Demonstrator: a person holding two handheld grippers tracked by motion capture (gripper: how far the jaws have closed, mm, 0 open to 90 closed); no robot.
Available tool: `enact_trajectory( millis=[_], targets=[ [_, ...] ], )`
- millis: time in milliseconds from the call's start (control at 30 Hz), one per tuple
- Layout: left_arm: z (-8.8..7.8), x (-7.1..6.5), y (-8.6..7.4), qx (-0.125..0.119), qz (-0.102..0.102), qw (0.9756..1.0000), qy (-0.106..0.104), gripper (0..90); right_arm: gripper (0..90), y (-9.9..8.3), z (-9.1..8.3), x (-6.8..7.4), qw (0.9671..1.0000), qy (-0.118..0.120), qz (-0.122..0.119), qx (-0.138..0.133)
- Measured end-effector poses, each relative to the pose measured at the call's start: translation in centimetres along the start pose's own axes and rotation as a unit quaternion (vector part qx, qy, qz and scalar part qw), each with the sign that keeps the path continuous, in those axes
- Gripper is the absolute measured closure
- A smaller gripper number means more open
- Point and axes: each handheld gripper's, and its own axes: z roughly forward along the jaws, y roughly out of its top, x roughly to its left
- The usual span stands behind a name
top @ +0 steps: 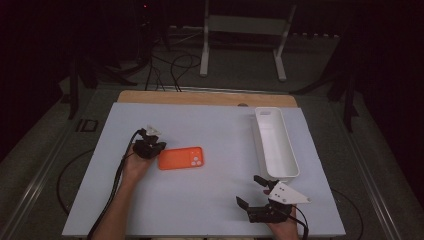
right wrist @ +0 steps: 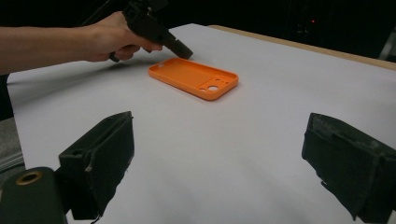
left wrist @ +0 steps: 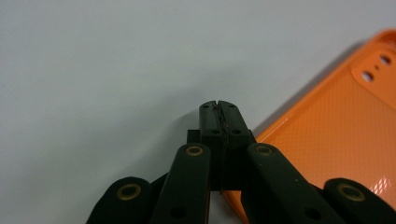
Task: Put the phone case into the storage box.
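An orange phone case (top: pixel 181 158) lies flat, hollow side up, left of the middle of the white table top (top: pixel 200 210). My left gripper (top: pixel 157 147) is at the case's left end with its jaws shut together and nothing between them. In the left gripper view the closed tips (left wrist: pixel 219 106) sit just beside the case's edge (left wrist: pixel 336 130); I cannot tell whether they touch it. My right gripper (top: pixel 250 191) rests near the front right of the table, open and empty. Its two jaws stand wide apart in the right gripper view (right wrist: pixel 224 163), facing the case (right wrist: pixel 194 77) and the left gripper (right wrist: pixel 180 50).
A long white tray (top: pixel 261 145), empty, lies lengthwise at the right side of the table, just beyond the right gripper. The table's wooden far edge (top: pixel 200 97) shows at the back. Cables and a white stand are on the floor behind.
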Motion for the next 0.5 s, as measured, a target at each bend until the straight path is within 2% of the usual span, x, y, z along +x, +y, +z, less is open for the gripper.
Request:
enact_trajectory(
  millis=[100,333,500],
  targets=[
    [-0.4,-0.6,-0.4,0.002,0.008,1.0,-0.001,90.0,9.3,0.0,0.0,0.0,1.0,0.0,0.0,0.0],
    [-1.6,-2.2,-2.0,-0.008,0.008,0.9998,-0.014,90.0,9.3,0.0,-0.1,0.0,1.0,-0.001,0.001,-0.001],
    [-2.2,-3.6,-2.7,-0.012,0.016,0.9997,-0.016,90.0,9.3,0.0,-0.1,0.1,1.0,0.0,-0.001,-0.001]
  ],
)
